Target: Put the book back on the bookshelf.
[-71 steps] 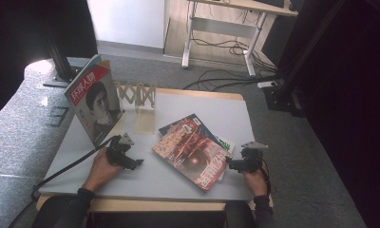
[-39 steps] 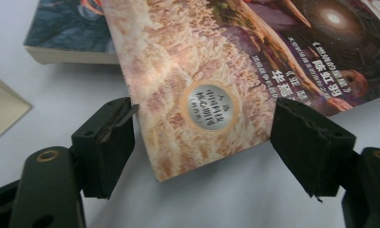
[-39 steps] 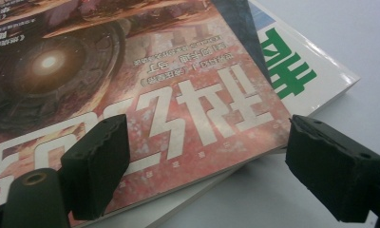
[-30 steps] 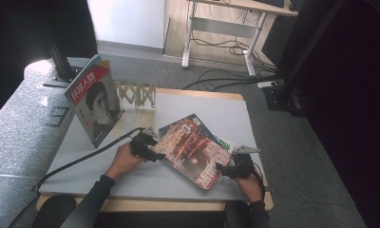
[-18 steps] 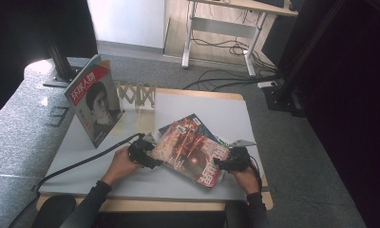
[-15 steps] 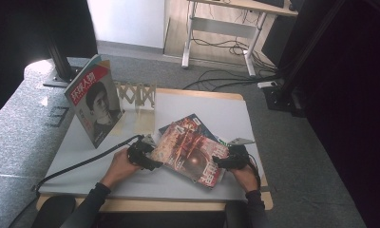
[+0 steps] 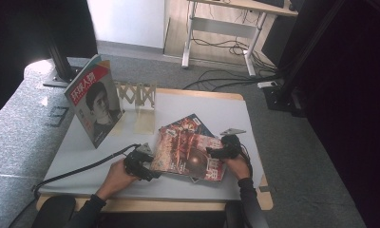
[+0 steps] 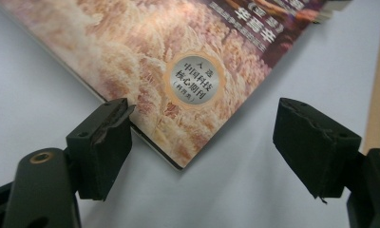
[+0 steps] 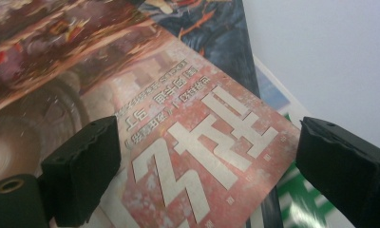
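My left tool (image 8: 202,156) stands open, nothing gripped; its one black pad just meets the edge of the glossy red-and-gold magazine (image 7: 188,154) near that corner, the other pad well clear over bare bench (image 8: 254,190). My right tool (image 9: 202,175) has just been opening and stands wide above the magazine's opposite end, the cover beneath the jaws, not pinched. The magazine lies flat at the near middle of the white bench, topmost on a dark blue magazine (image 7: 195,122) and another with green print (image 9: 297,199). I judge it light, limp and slick; take it by an edge near the corner, both sides supported. How many lie underneath is hidden. A red portrait magazine (image 7: 94,107) stands upright beyond, against a pale wooden lattice rack (image 7: 137,95).
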`<action>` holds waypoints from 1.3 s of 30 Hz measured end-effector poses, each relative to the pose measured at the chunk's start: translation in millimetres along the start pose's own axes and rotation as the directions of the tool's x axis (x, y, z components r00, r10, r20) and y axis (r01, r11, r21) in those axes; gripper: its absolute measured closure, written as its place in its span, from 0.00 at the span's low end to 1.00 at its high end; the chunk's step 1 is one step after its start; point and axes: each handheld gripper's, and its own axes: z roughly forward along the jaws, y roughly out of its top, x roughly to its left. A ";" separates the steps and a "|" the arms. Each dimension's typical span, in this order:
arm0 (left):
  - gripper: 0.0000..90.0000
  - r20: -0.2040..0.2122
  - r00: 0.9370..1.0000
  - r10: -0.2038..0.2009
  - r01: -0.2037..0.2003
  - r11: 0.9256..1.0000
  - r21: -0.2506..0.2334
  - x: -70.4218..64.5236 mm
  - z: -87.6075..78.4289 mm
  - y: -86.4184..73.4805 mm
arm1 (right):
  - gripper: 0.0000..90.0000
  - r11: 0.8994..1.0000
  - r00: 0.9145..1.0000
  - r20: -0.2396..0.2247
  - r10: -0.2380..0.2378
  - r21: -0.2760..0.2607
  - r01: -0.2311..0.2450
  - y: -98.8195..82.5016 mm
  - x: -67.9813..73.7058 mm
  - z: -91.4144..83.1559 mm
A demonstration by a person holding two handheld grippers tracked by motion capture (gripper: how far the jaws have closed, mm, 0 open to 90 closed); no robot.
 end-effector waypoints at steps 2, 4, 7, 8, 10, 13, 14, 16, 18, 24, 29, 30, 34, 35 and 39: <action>0.23 -0.002 1.000 0.005 -0.005 1.000 0.005 -3.4 1.4 -2.3 | 0.07 1.000 1.000 0.000 -0.006 0.005 0.006 6.0 -0.1 6.0; 0.22 -0.008 1.000 0.014 -0.014 1.000 0.007 -6.3 1.1 -3.8 | 0.07 1.000 1.000 0.000 -0.007 0.008 0.007 11.9 0.0 12.1; 0.22 0.006 1.000 0.021 -0.021 1.000 0.014 -8.4 -0.4 -4.8 | 0.06 1.000 1.000 -0.003 -0.006 0.007 0.006 18.7 0.2 19.6; 0.23 0.008 0.999 0.032 -0.032 0.999 0.017 -8.3 -1.3 -4.8 | 0.06 1.000 1.000 -0.003 -0.007 0.006 0.007 20.1 0.3 21.2; 0.23 0.003 0.999 0.052 -0.052 0.999 0.011 -7.3 -4.0 -4.1 | 0.06 1.000 1.000 -0.002 -0.007 0.000 0.007 21.0 0.6 22.8; 0.22 -0.012 0.998 0.056 -0.056 0.998 -0.016 -3.1 -9.4 -1.2 | 0.06 1.000 1.000 -0.008 -0.003 -0.012 0.003 17.5 0.8 20.5; 0.21 -0.012 0.999 0.053 -0.053 0.998 -0.025 -0.7 -10.8 0.4 | 0.06 1.000 1.000 -0.013 0.001 -0.014 -0.001 15.6 0.9 18.9; 0.19 -0.017 0.999 0.043 -0.044 0.998 -0.047 4.2 -11.9 4.1 | 0.05 1.000 1.000 -0.014 0.002 -0.023 -0.003 11.4 1.8 15.6; 0.16 -0.014 0.999 0.042 -0.043 0.996 -0.073 8.7 -10.7 8.0 | 0.04 1.000 1.000 -0.016 -0.003 -0.025 0.003 6.7 3.0 11.9; 0.10 -0.043 0.996 0.075 -0.078 0.994 -0.077 17.9 -0.3 24.7 | 0.00 0.999 1.000 -0.005 -0.021 -0.025 0.020 -5.7 8.8 0.0; 0.05 -0.054 0.996 0.073 -0.077 0.993 -0.084 27.7 7.4 39.4 | 0.00 0.999 0.999 -0.004 -0.037 -0.028 0.036 -14.9 14.3 -9.2; 0.05 -0.058 0.995 0.079 -0.084 0.993 -0.086 29.2 9.3 41.9 | 0.00 0.999 0.999 -0.006 -0.036 -0.028 0.035 -16.5 15.5 -10.7; 0.03 -0.069 0.993 0.094 -0.100 0.991 -0.084 34.4 16.0 52.2 | 0.00 0.998 0.999 -0.003 -0.047 -0.030 0.046 -22.4 19.5 -17.1; 0.03 -0.077 0.992 0.104 -0.111 0.990 -0.084 35.4 16.9 54.7 | 0.00 0.998 0.999 -0.003 -0.048 -0.030 0.048 -23.8 20.3 -18.6; 0.03 -0.108 0.987 0.119 -0.127 0.990 -0.068 42.3 20.8 64.9 | 0.00 0.998 0.999 -0.005 -0.050 -0.027 0.050 -29.4 23.9 -24.6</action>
